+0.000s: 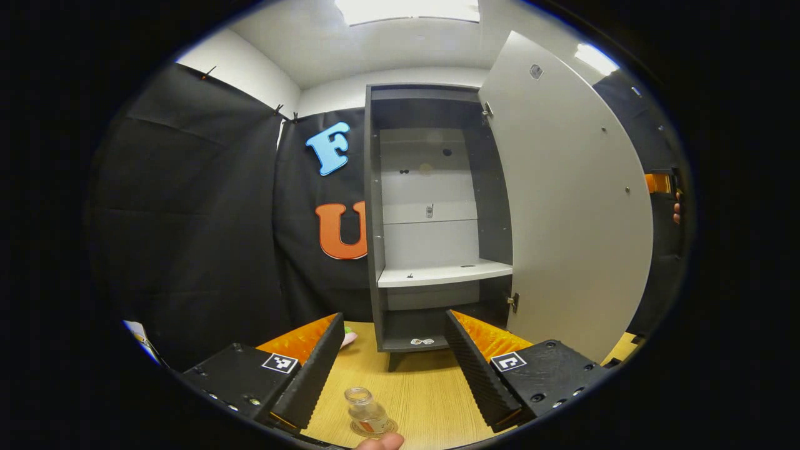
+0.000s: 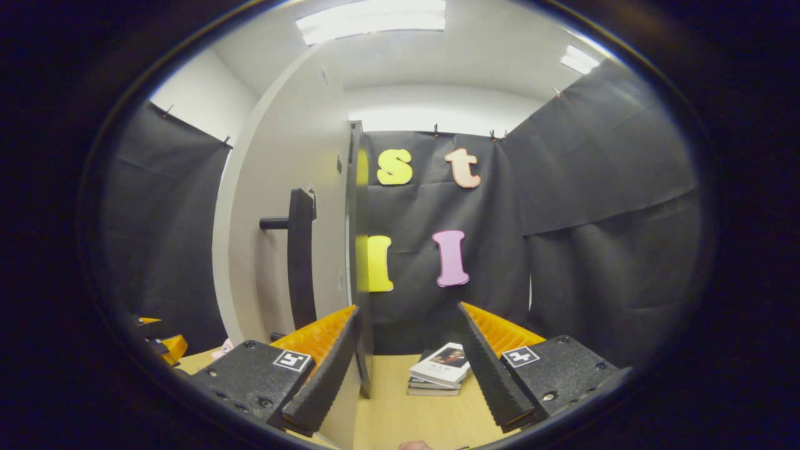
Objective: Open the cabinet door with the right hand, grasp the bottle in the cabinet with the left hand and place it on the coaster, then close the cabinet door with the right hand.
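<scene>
While door (image 1: 562,200) open, one bottle (image 1: 366,410)

Black cloth walls (image 1: 206,206), white ceiling with bright lights (image 2: 372,19), wooden table (image 1: 419,387).

Clear glass bottle (image 1: 367,410); wood-grain table (image 1: 431,400); matt grey cabinet door (image 1: 562,206).

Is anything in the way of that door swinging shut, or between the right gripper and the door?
Nothing visible blocks it. The cabinet door stands wide open, and the bottle sits on its coaster, out on the table. The open right gripper is right at the door's edge, beside the black handle.
</scene>
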`<state>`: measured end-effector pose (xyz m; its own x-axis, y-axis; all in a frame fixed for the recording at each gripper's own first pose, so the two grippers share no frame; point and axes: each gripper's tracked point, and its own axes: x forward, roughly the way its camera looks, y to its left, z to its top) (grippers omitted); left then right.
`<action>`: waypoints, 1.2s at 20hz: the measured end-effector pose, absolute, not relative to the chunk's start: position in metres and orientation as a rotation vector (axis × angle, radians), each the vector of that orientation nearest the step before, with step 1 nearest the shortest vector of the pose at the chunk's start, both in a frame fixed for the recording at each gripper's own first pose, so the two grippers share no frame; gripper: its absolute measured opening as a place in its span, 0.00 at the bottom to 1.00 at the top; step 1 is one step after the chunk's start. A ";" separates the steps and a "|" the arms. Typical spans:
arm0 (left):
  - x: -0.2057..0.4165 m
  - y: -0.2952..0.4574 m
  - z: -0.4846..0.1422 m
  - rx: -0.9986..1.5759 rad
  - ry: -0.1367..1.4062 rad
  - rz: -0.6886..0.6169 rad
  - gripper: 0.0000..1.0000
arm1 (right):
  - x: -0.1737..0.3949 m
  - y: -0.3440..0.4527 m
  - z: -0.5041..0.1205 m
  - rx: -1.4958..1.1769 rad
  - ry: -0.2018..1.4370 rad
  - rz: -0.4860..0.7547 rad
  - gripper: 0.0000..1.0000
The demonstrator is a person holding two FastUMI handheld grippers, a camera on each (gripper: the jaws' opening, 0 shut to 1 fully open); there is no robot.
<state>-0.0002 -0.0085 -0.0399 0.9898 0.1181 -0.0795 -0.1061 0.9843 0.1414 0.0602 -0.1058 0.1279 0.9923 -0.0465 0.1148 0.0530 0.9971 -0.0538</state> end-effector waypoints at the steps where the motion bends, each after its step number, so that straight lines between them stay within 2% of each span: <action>1: -0.001 -0.007 -0.040 0.139 0.089 0.114 0.96 | 0.058 -0.094 0.128 -0.069 -0.116 -0.030 0.96; 2: -0.002 -0.004 -0.041 0.142 0.091 0.116 1.00 | 0.059 -0.083 0.128 -0.078 -0.117 -0.010 0.96; 3: -0.003 -0.002 -0.042 0.141 0.093 0.118 0.96 | 0.059 -0.072 0.126 -0.083 -0.117 0.013 0.96; 4: -0.004 0.000 -0.044 0.136 0.096 0.120 1.00 | 0.061 -0.060 0.124 -0.087 -0.115 0.041 0.96; 5: -0.004 0.001 -0.046 0.130 0.097 0.121 0.96 | 0.064 -0.048 0.122 -0.087 -0.111 0.069 0.96; 11: -0.009 0.015 -0.053 0.126 0.107 0.128 0.96 | 0.081 0.012 0.115 -0.059 -0.090 0.209 0.96; 24: -0.008 0.046 -0.063 0.108 0.119 0.136 0.96 | 0.136 0.110 0.100 -0.094 -0.062 0.360 0.98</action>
<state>-0.0083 0.0456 -0.0627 0.9837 0.1417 -0.1104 -0.1289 0.9849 0.1156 0.1355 0.1097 0.1002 0.9341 0.3542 0.0438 -0.3485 0.9316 -0.1029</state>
